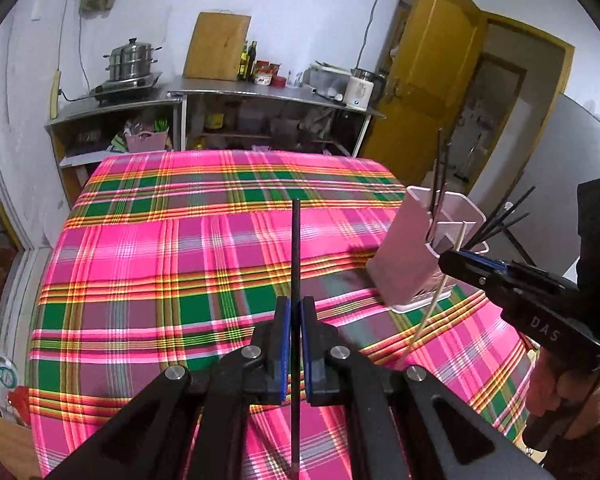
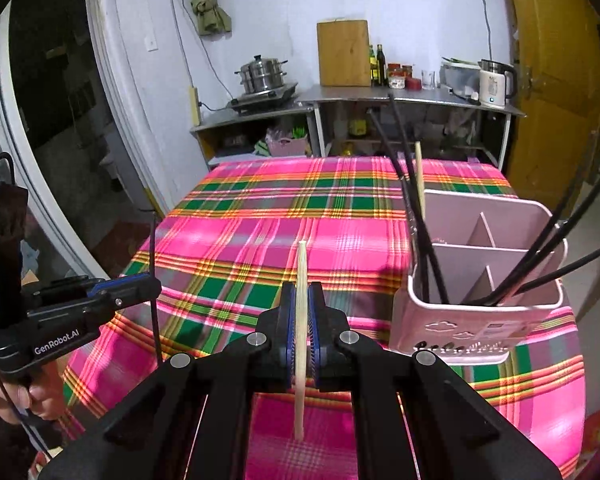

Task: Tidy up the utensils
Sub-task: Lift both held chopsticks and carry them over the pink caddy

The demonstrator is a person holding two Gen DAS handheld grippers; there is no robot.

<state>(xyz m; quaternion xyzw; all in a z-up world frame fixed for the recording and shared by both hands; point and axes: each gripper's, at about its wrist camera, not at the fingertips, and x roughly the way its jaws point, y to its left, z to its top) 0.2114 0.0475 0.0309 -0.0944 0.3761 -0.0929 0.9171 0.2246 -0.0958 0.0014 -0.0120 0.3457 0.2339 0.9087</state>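
- Carrying step: left claw (image 1: 294,344) is clenched on a black chopstick (image 1: 296,248), right claw (image 2: 301,344) on a pale chopstick (image 2: 301,280), both held above the plaid counter (image 2: 260,216).
- Next, I judge: tip each into the pink holder (image 2: 480,320), beside its matching sticks.

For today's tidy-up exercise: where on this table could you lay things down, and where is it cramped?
The cloth lies bare from the far edge to the grippers, left of the holder. Crowded: the holder's left and right compartments bristle with black chopsticks; its middle compartments look free.
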